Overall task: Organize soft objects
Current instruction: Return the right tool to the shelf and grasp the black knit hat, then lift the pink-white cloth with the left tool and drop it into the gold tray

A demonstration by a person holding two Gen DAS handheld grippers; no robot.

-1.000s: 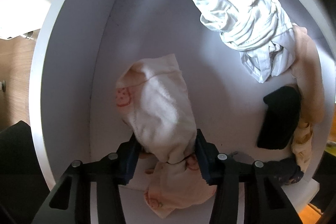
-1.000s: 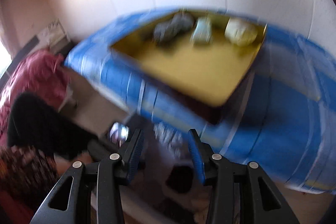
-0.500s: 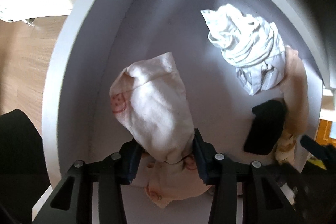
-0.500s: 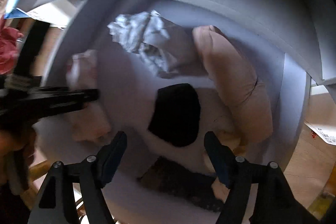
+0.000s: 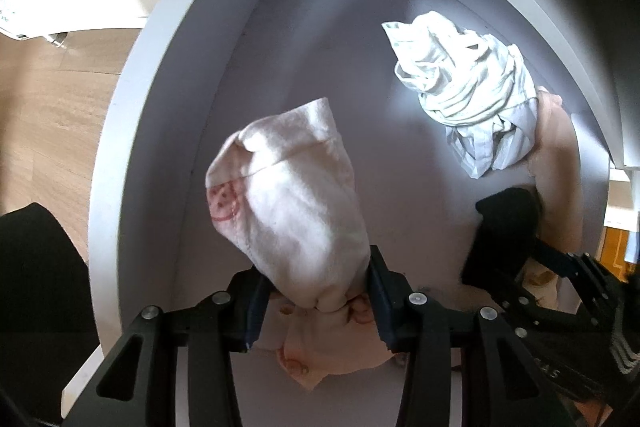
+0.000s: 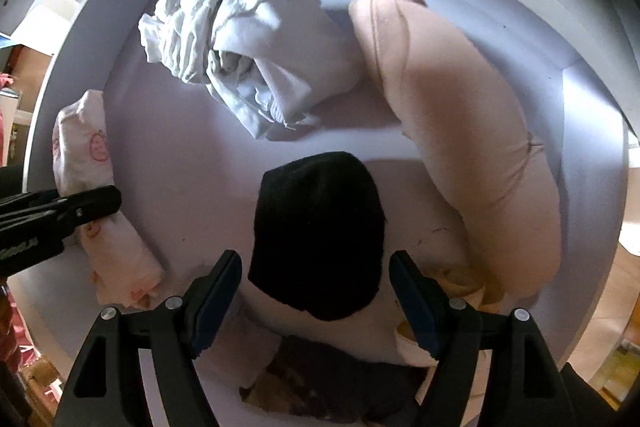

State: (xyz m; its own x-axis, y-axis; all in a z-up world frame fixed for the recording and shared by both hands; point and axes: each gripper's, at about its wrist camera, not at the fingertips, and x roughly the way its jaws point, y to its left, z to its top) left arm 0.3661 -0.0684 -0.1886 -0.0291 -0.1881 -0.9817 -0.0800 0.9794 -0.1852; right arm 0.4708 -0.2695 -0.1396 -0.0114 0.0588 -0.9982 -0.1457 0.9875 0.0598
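A white drawer [image 5: 168, 67] holds several soft things. My left gripper [image 5: 316, 291] is shut on a cream cloth with red smiley prints [image 5: 288, 203]; it hangs bunched between the pads near the drawer's left wall. In the right wrist view that cloth [image 6: 86, 147] sits at the left, with the left gripper's finger [image 6: 92, 205] on it. My right gripper [image 6: 316, 287] points down over a black cloth [image 6: 316, 227]. Its jaws stand wide on either side of the cloth, and the pads are not pressing it. The black cloth [image 5: 504, 227] also shows at the right in the left wrist view.
A crumpled white cloth [image 6: 248, 51] lies at the drawer's back. A long beige roll [image 6: 460, 115] curves along the right wall. A dark patterned cloth [image 6: 332, 375] and a yellowish piece [image 6: 460, 279] lie at the near edge. Wooden floor [image 5: 48, 107] shows beyond the drawer's left wall.
My right gripper swung down from facing the room into the drawer, opened wide and came low over the black cloth. The left gripper rose slightly, still gripping the cream cloth.
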